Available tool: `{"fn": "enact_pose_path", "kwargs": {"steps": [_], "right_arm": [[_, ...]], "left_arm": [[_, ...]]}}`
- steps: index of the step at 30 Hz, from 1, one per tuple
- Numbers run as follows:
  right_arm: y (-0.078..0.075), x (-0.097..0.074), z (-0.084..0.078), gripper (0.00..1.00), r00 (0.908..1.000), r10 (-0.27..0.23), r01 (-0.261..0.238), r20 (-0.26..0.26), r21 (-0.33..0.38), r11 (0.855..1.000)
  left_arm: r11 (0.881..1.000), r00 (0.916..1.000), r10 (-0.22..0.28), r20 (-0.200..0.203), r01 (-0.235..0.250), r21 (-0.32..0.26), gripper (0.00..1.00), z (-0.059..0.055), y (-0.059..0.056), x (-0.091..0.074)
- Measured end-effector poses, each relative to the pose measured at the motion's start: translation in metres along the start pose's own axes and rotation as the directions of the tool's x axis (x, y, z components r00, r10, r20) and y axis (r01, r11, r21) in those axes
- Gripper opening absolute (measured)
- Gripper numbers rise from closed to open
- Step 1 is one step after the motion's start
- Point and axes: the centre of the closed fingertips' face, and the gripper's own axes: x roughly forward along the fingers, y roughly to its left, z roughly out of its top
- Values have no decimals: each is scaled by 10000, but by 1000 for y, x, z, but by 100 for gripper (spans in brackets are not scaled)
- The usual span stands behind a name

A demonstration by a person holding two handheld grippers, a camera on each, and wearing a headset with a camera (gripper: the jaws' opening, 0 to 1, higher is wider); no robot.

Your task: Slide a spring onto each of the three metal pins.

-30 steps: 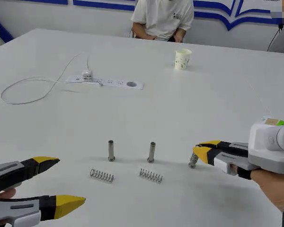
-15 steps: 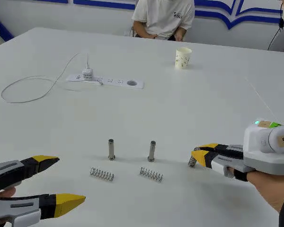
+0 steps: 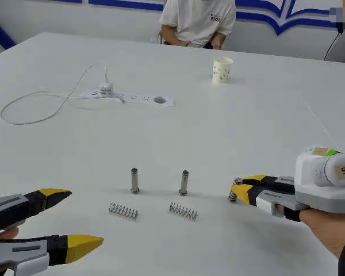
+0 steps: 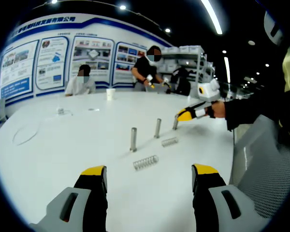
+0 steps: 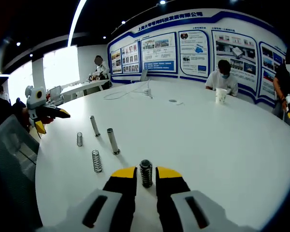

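Ann: On the white table (image 3: 247,126), where is the right gripper (image 3: 237,190)?

Ben: It is low on the right side, at the right pin (image 5: 145,164). One spring (image 5: 145,176) sits around that pin. The two yellow tips pinch that spring from both sides.

Ann: And the left gripper (image 3: 80,221)?

Ben: It is at the near left. Its tips are spread wide apart and hold nothing.

Ann: Where are the other pins?

Ben: The left pin (image 3: 134,181) and the middle pin (image 3: 184,183) stand up straight, side by side, left of the right gripper. Both are bare.

Ann: And the other springs?

Ben: The left spring (image 3: 123,211) lies flat just on the near side of the left pin. The middle spring (image 3: 183,212) lies flat just on the near side of the middle pin. They do not touch the pins.

Ann: What is far away?

Ben: A paper cup (image 3: 222,71), a power strip (image 3: 132,99) with a thin cable (image 3: 80,80), and a person (image 3: 198,20) sitting at the far edge.
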Motion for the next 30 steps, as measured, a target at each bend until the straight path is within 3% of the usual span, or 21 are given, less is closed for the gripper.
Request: {"fn": "enact_pose_path", "kwargs": {"steps": [12, 20, 30], "right_arm": [[7, -12, -10, 18, 9999, -8, 8, -142, -54, 10000], [23, -19, -17, 18, 9988, 326, -336, -354, -270, 9991], [48, -17, -13, 18, 9954, 874, -894, -399, -497, 9948]], "left_arm": [[10000, 10000, -11, 33, 11, 31, 73, 1, 0, 0], [10000, 10000, -8, 67, 8, 47, 73, 2, 0, 0], [10000, 10000, -11, 72, 11, 57, 73, 2, -1, 0]]}}
